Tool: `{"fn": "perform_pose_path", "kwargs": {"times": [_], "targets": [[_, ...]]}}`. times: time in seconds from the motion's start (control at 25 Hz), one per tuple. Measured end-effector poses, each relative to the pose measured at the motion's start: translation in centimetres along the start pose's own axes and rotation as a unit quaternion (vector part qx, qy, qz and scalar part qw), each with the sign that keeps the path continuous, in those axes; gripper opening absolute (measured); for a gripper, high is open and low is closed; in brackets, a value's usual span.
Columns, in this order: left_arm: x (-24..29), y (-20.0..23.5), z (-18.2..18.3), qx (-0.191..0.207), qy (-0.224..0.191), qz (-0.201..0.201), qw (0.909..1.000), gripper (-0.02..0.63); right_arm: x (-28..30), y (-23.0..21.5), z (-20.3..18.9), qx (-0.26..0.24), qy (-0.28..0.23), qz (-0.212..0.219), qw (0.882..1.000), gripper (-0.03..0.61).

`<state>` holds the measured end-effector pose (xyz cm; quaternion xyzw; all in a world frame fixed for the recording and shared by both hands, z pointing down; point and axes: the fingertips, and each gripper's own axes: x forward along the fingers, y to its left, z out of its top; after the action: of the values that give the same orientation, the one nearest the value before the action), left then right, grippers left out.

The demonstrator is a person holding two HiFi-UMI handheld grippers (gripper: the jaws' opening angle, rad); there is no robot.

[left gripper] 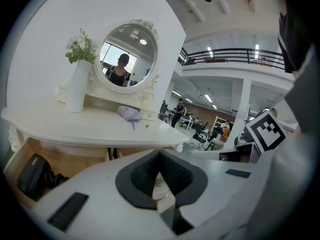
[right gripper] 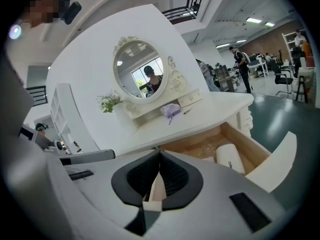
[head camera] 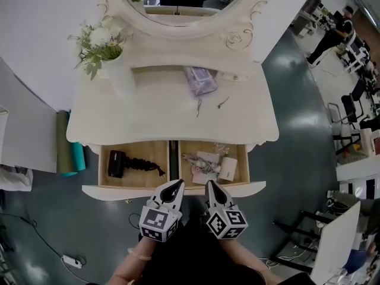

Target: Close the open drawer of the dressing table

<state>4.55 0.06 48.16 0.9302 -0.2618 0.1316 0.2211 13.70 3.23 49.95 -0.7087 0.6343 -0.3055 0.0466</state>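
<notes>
The white table fills the centre of the head view, with its top running from centre left to centre right. The oval mirror stands at the back edge of the table, at the top centre of the frame.

The drawer sits at the lower centre of the frame. It is pulled out from under the table top and stands open. A central divider splits it into a left and a right compartment. Its white front panel lies nearest the person.

The left gripper and the right gripper appear side by side at the bottom centre, with their tips over the front panel of the drawer. We cannot tell whether they touch it. In each gripper view the jaws meet at their tips with nothing between them; both grippers are empty.

The white vase stands upright on the table at the upper left and carries white flowers. A purple pouch lies on the table at the upper centre, right of the vase.

A black corded appliance lies in the left compartment. A white cylinder lies in the right compartment among smaller items that we cannot identify. Two small metal tools lie on the table just below the pouch.
</notes>
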Motion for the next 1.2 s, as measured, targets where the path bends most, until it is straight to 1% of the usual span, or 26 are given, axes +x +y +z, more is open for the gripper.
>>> {"fn": "perform_pose_path", "kwargs": {"times": [0.16,0.28,0.48,0.6,0.68,0.8,0.92,1.2], "targets": [[0.7,0.1,-0.3,0.003,0.016,-0.033,0.9993,-0.002,-0.5,-0.9,-0.7,0.018,-0.011,-0.038,0.999,0.026],[1.4,-0.6,-1.0,0.007,0.036,-0.063,0.9974,-0.002,-1.4,-1.7,-1.7,0.028,-0.009,-0.063,0.998,0.026],[2.6,-2.9,-2.6,0.010,0.069,-0.111,0.9914,-0.002,-3.7,-4.3,-3.6,0.050,0.002,-0.114,0.992,0.026],[3.2,-4.3,-3.4,0.015,0.082,-0.134,0.9875,-0.002,-4.7,-6.2,-4.8,0.051,0.015,-0.146,0.988,0.026],[3.5,-5.1,-4.1,0.018,0.093,-0.145,0.9849,-0.002,-5.3,-7.4,-6.1,0.048,0.033,-0.161,0.985,0.026],[3.7,-5.8,-5.3,0.019,0.107,-0.152,0.9824,-0.002,-5.8,-8.7,-8.5,0.046,0.064,-0.172,0.982,0.026],[3.9,-5.8,-6.2,0.019,0.119,-0.148,0.9816,-0.002,-5.6,-9.4,-10.5,0.055,0.086,-0.175,0.979,0.026],[4.2,-4.8,-7.0,0.021,0.129,-0.128,0.9831,-0.002,-3.9,-10.1,-12.0,0.053,0.100,-0.172,0.978,0.026]]}}
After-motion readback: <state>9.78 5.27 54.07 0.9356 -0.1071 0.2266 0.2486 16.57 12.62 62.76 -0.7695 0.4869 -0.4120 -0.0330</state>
